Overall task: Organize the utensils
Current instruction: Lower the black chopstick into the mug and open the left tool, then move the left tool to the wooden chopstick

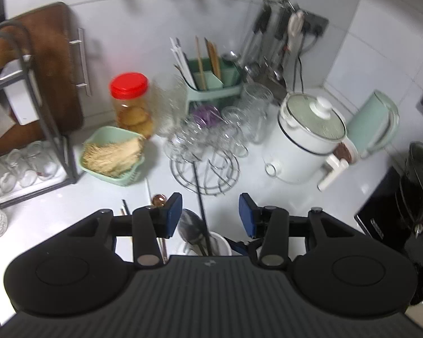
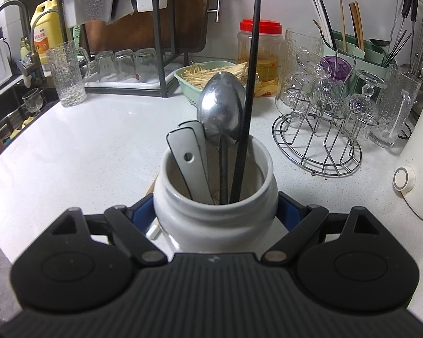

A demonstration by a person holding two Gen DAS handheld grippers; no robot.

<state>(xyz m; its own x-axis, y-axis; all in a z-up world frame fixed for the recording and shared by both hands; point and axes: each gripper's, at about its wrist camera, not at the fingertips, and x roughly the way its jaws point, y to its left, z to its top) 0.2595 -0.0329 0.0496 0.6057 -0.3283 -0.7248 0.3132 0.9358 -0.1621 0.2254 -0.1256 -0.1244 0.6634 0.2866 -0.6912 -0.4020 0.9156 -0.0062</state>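
Observation:
A white ceramic jar [image 2: 211, 225] stands on the white counter, and my right gripper [image 2: 215, 211] is shut on its sides with the blue pads [image 2: 142, 209] pressing the wall. In the jar stand a steel spoon [image 2: 221, 109], a long black chopstick [image 2: 251, 84] and two white flat handles [image 2: 189, 157]. Seen from the left wrist, my left gripper [image 1: 210, 215] hovers open over the jar [image 1: 222, 243]. The black chopstick [image 1: 200, 197] rises between its pads without touching either, beside the spoon [image 1: 191, 231]. A copper spoon [image 1: 158, 199] and thin sticks [image 1: 124, 207] lie on the counter by the left finger.
A wire rack of glasses [image 2: 318, 146] sits to the right and a white electric pot [image 1: 304, 143] further right. Behind are a green basket of mushrooms [image 2: 208, 76], a red-lidded jar [image 2: 260, 53], a green utensil holder [image 1: 211, 84] and a dish rack [image 2: 160, 56]. The sink [image 2: 2, 118] is at far left.

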